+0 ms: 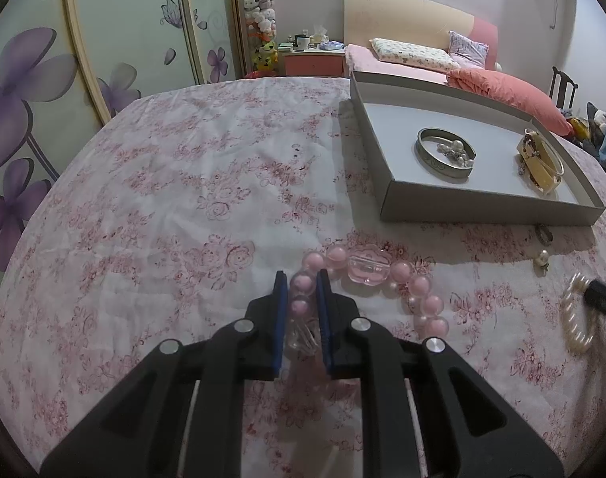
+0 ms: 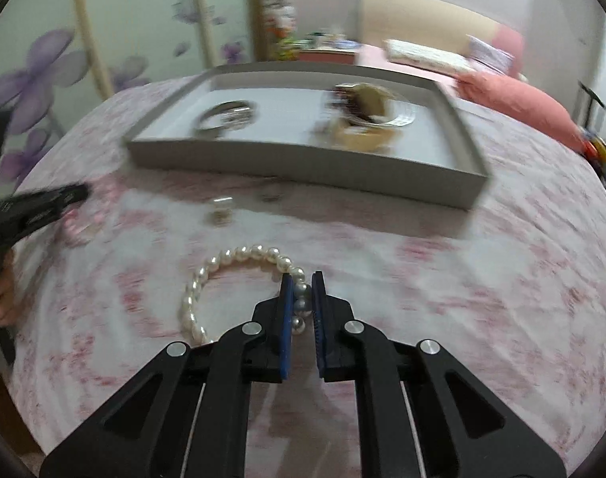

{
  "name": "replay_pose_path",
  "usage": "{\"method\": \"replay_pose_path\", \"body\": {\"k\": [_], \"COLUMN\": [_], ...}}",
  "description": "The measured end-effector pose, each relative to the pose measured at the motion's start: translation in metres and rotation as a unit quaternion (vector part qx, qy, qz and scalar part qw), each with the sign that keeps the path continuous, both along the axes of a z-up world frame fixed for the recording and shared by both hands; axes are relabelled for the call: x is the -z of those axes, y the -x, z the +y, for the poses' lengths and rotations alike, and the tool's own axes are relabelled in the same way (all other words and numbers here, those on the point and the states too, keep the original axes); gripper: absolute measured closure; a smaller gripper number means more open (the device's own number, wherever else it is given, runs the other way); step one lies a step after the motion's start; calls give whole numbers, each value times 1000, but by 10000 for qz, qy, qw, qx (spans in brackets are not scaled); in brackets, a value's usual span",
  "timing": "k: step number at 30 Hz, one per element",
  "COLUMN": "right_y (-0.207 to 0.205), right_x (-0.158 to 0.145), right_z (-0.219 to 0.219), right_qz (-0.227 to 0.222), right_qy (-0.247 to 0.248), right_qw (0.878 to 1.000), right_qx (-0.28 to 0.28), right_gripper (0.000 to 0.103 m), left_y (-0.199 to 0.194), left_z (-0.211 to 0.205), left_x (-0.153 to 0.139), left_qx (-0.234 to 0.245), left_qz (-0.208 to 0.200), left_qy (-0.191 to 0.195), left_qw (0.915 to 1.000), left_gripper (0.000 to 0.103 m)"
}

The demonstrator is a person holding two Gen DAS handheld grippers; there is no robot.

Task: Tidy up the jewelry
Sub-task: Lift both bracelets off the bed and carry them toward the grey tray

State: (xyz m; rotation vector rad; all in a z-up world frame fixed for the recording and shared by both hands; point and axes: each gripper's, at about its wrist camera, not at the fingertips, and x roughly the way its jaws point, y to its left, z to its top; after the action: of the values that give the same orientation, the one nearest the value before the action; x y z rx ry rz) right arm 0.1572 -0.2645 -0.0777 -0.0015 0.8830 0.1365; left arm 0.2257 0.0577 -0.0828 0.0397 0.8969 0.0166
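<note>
In the left wrist view my left gripper [image 1: 303, 279] is shut on a bracelet of large pink beads [image 1: 400, 271] lying on the flowered cloth; two beads sit between its blue pads. In the right wrist view my right gripper [image 2: 302, 279] is shut on a white pearl bracelet [image 2: 239, 255], gripping it at the loop's right side. A grey tray [image 1: 490, 211] beyond holds a silver bangle [image 1: 442, 167] with pearl pieces inside and an amber-coloured piece [image 1: 540, 163]. The right wrist view is blurred.
A small dark ring [image 1: 544, 234] and a pearl earring [image 1: 542, 259] lie on the cloth in front of the tray [image 2: 303, 171]. My left gripper [image 2: 82, 193] shows at the left edge with a hand [image 2: 0, 298] behind it. A wardrobe and a bed stand beyond.
</note>
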Motion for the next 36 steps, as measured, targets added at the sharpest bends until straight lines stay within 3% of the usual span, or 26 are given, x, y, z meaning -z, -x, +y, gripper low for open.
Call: {"method": "replay_pose_path", "body": {"k": [6, 20, 27, 32, 34, 36], "right_y": [-6, -3, 15, 24, 24, 22], "right_x": [-2, -13, -37, -52, -53, -52], "right_z": [-32, -40, -33, -30, -28, -28], "right_qz": [-111, -582, -1404, -1837, -1846, -1792], "right_qy": [-269, -527, -455, -552, -559, -564], "right_qw": [9982, 9945, 9877, 9804, 9803, 9814], "right_qx": [531, 694, 512, 445, 429, 401], "right_gripper": [93, 93, 93, 93, 93, 93], "left_y": [0, 2, 23, 45, 47, 42], "left_z": [0, 0, -7, -21, -23, -21], "left_x": [0, -2, -22, -45, -49, -47], "left_qx": [-2, 3, 146, 315, 372, 385], "left_qz": [0, -36, -669, -1304, -1333, -1116], "left_qy": [11, 88, 275, 248, 242, 319], "left_qw": [10000, 10000, 9973, 9907, 9901, 9925], "left_gripper": [87, 88, 90, 94, 94, 94]}}
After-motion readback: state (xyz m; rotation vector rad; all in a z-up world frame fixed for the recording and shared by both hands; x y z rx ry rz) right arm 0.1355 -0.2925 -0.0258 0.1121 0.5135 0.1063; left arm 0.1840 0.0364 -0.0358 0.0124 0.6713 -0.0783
